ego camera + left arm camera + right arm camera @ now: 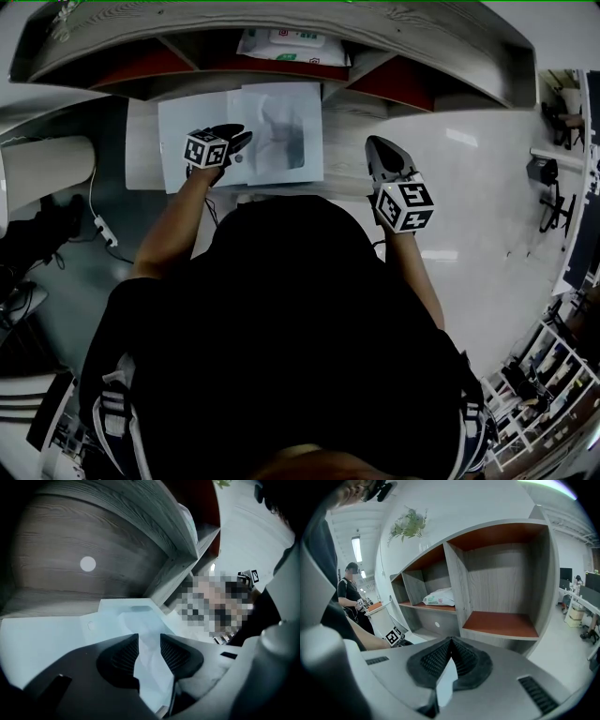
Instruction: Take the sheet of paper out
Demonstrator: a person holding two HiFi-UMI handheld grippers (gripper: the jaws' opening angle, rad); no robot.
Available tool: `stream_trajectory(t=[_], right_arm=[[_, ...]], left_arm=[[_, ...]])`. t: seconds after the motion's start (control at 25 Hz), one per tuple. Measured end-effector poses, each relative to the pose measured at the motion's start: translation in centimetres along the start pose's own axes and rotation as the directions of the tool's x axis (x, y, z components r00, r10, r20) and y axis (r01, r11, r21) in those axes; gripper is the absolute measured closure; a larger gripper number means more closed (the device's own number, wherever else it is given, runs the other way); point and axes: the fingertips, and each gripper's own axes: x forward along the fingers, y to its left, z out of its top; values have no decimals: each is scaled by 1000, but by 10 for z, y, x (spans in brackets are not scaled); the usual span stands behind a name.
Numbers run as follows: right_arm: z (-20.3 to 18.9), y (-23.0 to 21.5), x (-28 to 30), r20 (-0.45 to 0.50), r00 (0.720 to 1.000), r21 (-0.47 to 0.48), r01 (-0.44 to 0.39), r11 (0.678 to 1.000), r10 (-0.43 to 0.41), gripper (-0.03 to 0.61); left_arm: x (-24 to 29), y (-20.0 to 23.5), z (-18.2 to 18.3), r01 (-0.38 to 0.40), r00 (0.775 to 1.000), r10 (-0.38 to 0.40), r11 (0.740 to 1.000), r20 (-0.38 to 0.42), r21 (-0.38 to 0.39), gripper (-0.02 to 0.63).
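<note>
**While nothing is gripped, a drag risk stands**

Head view: white sheet of paper (281, 131) lies flat, apparently in a clear plastic sleeve (199, 127), on the white desk (450, 169); left gripper (239, 139) is over it.

Left gripper view: jaws apart, sheet between them but unpinched; closing may catch the sleeve too and drag both.

Right gripper view: right gripper (451, 641) has its jaws together and is empty; nothing steadies the sleeve.

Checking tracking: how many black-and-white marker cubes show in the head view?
2: one marker cube on the left gripper, over the pale sheets; another marker cube on the right gripper, right of those sheets. None seems hidden.
</note>
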Motion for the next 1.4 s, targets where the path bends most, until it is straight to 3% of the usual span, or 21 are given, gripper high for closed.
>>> stream_trajectory(t=[0.52, 1.4], right_arm=[[-9, -18, 2, -28, 1000, 4, 4, 1000, -4, 565], [-19, -36, 2, -76, 997, -7, -2, 1000, 2, 565]], left_arm=[[43, 10, -20, -16, 998, 14, 999, -58, -33, 426], [98, 24, -44, -72, 987, 62, 995, -146, -64, 426]])
